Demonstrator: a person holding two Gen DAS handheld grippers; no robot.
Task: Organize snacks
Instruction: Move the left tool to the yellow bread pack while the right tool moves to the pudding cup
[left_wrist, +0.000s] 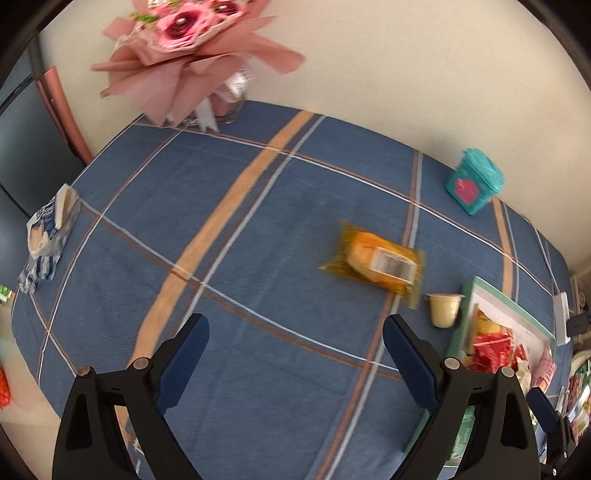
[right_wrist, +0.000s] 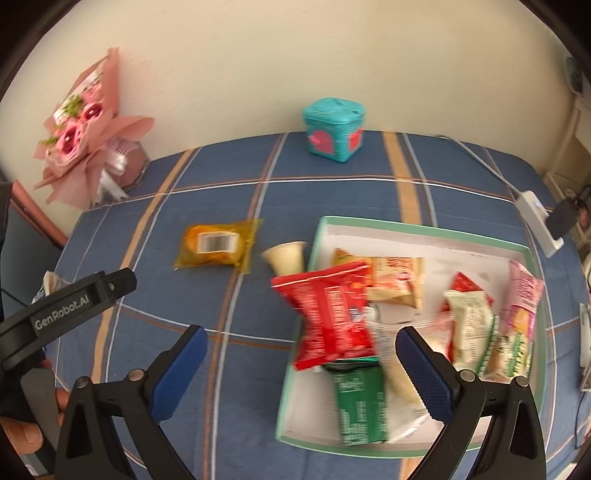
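So I'm mid-way through tidying snacks into the green-rimmed box (right_wrist: 424, 226), and right now I'm between pickups, I'd say. Both tools are empty: my left tool (left_wrist: 295, 354) has its jaws spread wide with only the blue plaid table (left_wrist: 258, 221) between them, and my right tool (right_wrist: 301, 363) is gaping open above the near end of the box, gripping nothing.

What's outside the box: one yellow wrapped bun (right_wrist: 216, 245) lying flat, barcode up, and one little cream pudding cup (right_wrist: 287, 256) tipped on its side just beside the box's left wall. There's also one blue-and-white bag (left_wrist: 50, 236) way off at the table's far left edge, well apart from everything.

Inside the box, counting is rough because it's blurry, but I make it about seven or eight packets: one big red bag (right_wrist: 328, 317), one green packet (right_wrist: 360, 402), a couple of pale ones, a pink one and others I can't separate.

Next move, I reckon: bring a tool over the bun, straddle it across its short side, close gently since it'll squash, then the cup.

Not snacks: one teal tin (right_wrist: 334, 129), one pink bouquet (right_wrist: 79, 129).
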